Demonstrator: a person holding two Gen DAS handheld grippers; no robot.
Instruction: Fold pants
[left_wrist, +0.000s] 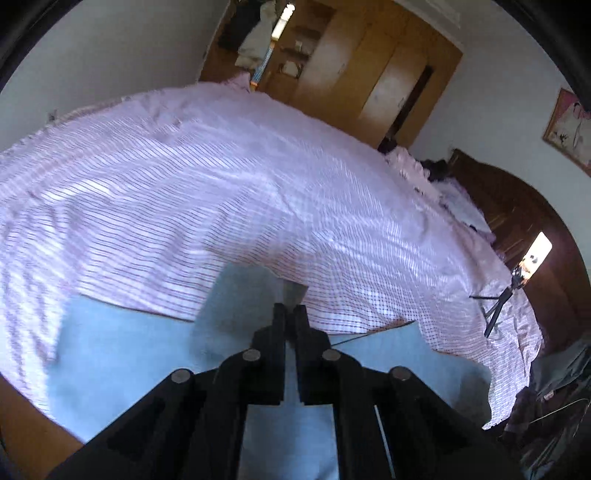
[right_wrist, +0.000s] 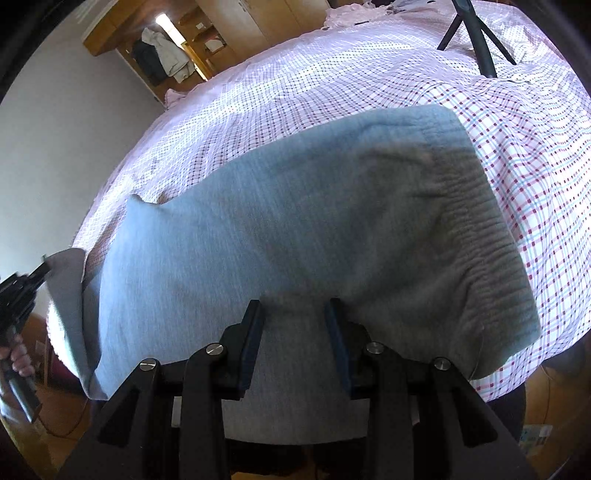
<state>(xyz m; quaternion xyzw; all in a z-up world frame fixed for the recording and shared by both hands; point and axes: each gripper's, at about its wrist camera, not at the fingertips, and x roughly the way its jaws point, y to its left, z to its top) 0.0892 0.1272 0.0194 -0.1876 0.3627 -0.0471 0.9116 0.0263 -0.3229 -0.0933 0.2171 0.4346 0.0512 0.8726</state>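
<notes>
On a checked pink bedsheet (right_wrist: 517, 155) the light-blue pants (right_wrist: 295, 206) lie lengthwise near the bed's edge. The left gripper (left_wrist: 290, 308) pinches the leg hem; the right gripper (right_wrist: 293, 314) straddles cloth, jaws part-open. Crosswise folds remain.

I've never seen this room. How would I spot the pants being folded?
Look for the big bed under its pink checked sheet. Along the near edge lie the pants, plain grey-blue and soft, with a ribbed elastic waistband at the right end. They are the only unpatterned cloth on the sheet, and the black tripod stands farther back.
</notes>
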